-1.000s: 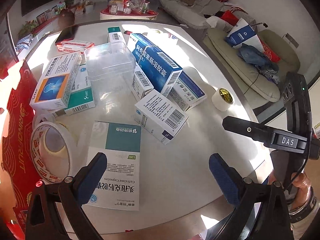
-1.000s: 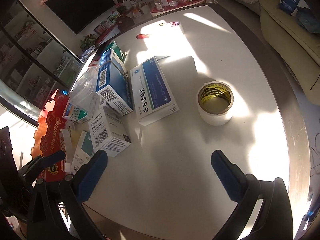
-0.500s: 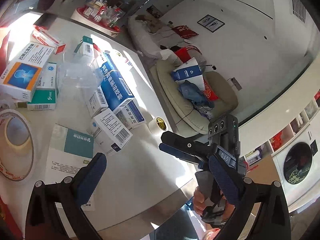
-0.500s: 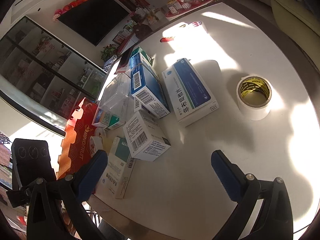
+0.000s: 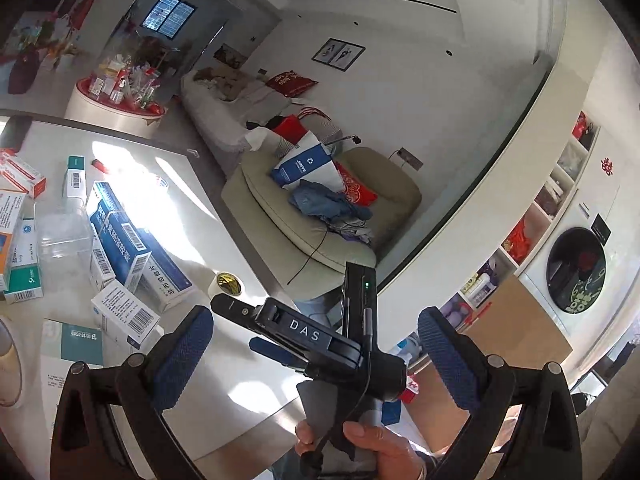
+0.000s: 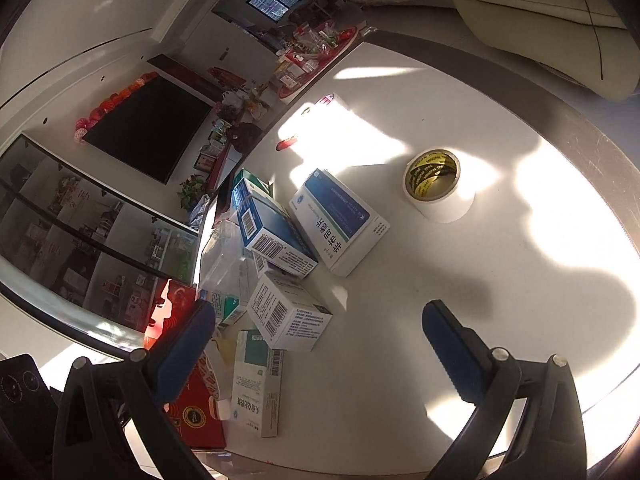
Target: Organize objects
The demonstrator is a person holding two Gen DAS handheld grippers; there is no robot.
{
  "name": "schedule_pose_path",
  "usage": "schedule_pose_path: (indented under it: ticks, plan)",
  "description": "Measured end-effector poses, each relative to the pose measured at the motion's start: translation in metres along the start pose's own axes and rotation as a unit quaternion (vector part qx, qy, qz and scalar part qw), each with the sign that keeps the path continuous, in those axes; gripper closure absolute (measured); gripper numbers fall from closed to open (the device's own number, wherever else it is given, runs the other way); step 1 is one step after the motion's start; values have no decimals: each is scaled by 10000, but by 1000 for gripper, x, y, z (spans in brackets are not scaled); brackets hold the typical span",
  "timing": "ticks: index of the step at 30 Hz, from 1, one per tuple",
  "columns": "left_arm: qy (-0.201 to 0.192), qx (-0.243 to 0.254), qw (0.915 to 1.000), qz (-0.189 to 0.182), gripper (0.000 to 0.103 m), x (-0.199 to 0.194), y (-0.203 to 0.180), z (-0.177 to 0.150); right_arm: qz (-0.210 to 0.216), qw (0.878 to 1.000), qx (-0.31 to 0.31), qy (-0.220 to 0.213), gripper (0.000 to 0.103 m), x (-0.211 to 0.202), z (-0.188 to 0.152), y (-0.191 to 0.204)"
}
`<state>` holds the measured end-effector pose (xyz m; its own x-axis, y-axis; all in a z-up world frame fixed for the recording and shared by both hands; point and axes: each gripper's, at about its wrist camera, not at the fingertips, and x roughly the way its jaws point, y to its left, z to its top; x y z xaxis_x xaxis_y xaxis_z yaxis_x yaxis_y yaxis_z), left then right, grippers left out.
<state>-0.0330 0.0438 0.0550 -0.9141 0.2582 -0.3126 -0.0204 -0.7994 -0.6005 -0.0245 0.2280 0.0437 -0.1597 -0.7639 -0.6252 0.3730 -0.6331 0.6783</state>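
Several medicine boxes lie in a loose pile on the round white table [image 6: 460, 300]: a blue box [image 6: 276, 236], a wide white-and-blue box [image 6: 340, 220], a small white barcoded box [image 6: 288, 312] and a flat green-and-white box [image 6: 256, 380]. A clear plastic container [image 5: 64, 232] sits among them. A white tape roll [image 6: 436, 186] stands apart on the right. My right gripper [image 6: 320, 356] is open and empty, raised over the near table edge. My left gripper [image 5: 316, 356] is open and empty too, tilted up toward the room. The other gripper [image 5: 304, 336], held by a hand [image 5: 380, 448], shows between its fingers.
A red gift box [image 6: 188, 380] lies at the table's left edge, with a large tape roll [image 5: 8, 364] beside the pile. A beige sofa [image 5: 320, 216] with clothes and bags stands past the table. Shelves and a washing machine [image 5: 576, 276] line the wall on the right.
Both grippers have lifted and tilted upward, away from the table. The left view has swung right toward the sofa and wall. Nothing was picked up; the boxes and tape lie as before.
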Motion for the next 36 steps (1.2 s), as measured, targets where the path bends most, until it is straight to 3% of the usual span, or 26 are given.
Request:
schedule_pose_path:
  ticks: [4, 8, 12, 18, 24, 28, 30, 33, 34, 36]
  plan:
    - [-620, 982, 9906, 719, 0, -6, -47, 4, -437, 9982, 372, -166, 0, -12, -13, 2]
    - [-939, 1856, 9759, 657, 0, -4, -94, 0, -908, 9943, 172, -535, 0, -27, -19, 31]
    - [-796, 2364, 9675, 406, 0, 6, -126, -8, -1022, 9940, 229, -310, 0, -26, -25, 47]
    - [-604, 3382, 9381, 439, 0, 14, -165, -32, -1484, 9888, -157, 58, 0, -18, -31, 55]
    - [-499, 4142, 9074, 505, 0, 17, -190, -56, -1511, 9853, -350, 710, 0, 1, -40, 52]
    - [-239, 4371, 8966, 666, 0, 27, -191, -72, -1458, 9831, -484, 999, 0, 10, -47, 53]
    - [-408, 4360, 8935, 993, 0, 25, -188, -78, -1268, 9861, -325, 1023, 0, 8, -46, 48]
    - [-827, 4361, 8813, 1623, 0, 22, -190, -86, -1493, 9830, -476, 960, 0, 8, -46, 52]
    - [-997, 4389, 8720, 1926, 0, 21, -191, -89, -1443, 9831, -586, 967, 0, 9, -47, 56]
    - [-1470, 4488, 8394, 2691, 0, 22, -194, -99, -1440, 9814, -851, 944, 0, 11, -46, 65]
